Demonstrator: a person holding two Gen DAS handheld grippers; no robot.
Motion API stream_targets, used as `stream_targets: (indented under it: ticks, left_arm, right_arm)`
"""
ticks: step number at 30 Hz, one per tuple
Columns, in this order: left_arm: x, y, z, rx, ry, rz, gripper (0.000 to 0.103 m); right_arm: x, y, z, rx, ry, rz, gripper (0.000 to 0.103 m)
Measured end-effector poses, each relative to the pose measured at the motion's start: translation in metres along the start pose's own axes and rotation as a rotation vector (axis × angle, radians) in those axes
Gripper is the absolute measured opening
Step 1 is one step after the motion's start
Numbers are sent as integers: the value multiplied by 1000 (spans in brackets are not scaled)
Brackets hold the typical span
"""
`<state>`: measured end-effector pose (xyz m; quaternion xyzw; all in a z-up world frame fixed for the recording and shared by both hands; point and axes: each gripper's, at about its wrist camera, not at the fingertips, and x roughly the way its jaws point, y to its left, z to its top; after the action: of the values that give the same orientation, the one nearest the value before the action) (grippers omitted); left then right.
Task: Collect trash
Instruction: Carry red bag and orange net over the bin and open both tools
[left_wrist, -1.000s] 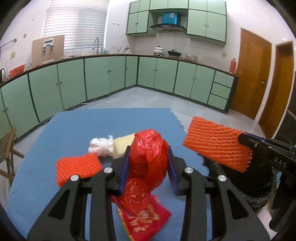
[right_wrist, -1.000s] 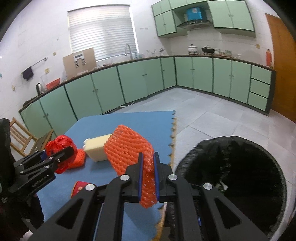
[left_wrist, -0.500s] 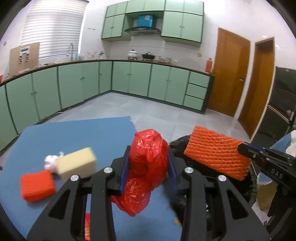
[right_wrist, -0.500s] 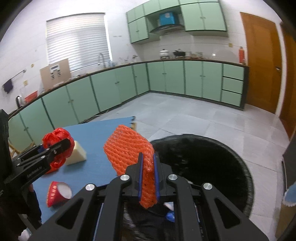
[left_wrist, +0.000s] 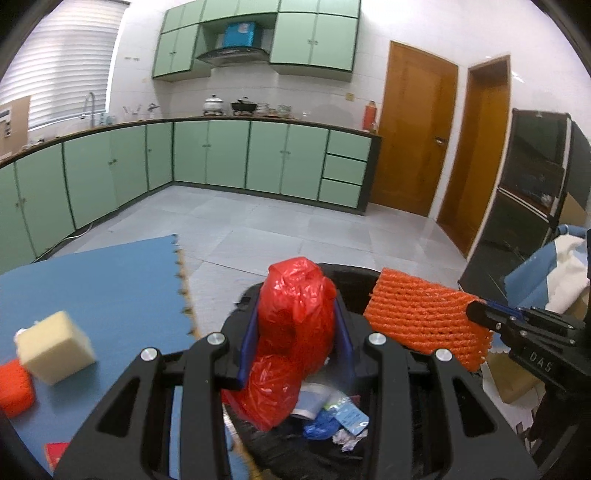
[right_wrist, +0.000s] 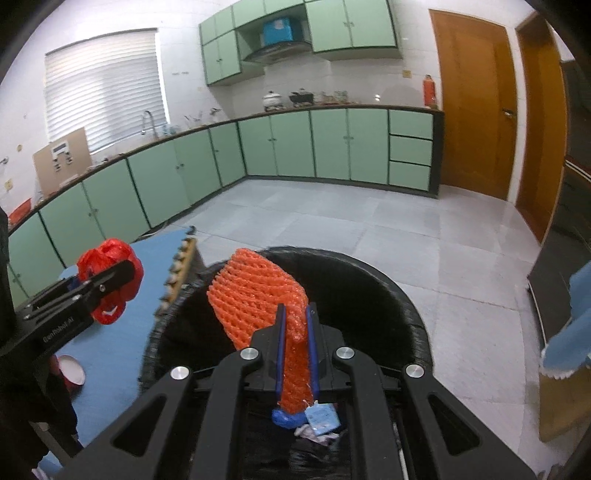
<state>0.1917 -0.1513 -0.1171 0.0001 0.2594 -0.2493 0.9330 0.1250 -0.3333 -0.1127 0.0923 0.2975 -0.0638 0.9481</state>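
My left gripper (left_wrist: 295, 321) is shut on a crumpled red plastic bag (left_wrist: 291, 332) and holds it over the near rim of the black-lined trash bin (left_wrist: 351, 280). My right gripper (right_wrist: 294, 317) is shut on an orange foam net (right_wrist: 255, 295) and holds it above the bin's opening (right_wrist: 369, 295). The net (left_wrist: 424, 321) and right gripper (left_wrist: 480, 312) show at the right of the left wrist view. The bag (right_wrist: 109, 280) and left gripper (right_wrist: 122, 273) show at the left of the right wrist view. Blue and white scraps (left_wrist: 336, 424) lie inside the bin.
A blue foam mat (left_wrist: 92, 288) lies left of the bin with a yellow sponge block (left_wrist: 55, 347), a second orange net (left_wrist: 14, 387) and a red packet (left_wrist: 55, 454) on it. A red cup (right_wrist: 70, 373) lies on the mat. Green cabinets line the walls.
Both grippers have swung right from over the mat to over the trash bin, each still holding its item. The mat's items have slid to the left of view.
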Motion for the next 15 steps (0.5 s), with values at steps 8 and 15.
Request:
stream_targets:
  ticks: [8, 15]
  left_arm:
    - [43, -20, -8, 7, 40, -30, 34]
    - [75, -29, -18, 13, 91, -43, 34]
  right_arm:
    - [22, -38, -19, 32, 44, -42, 10]
    - [49, -58, -24, 61, 87, -58, 11]
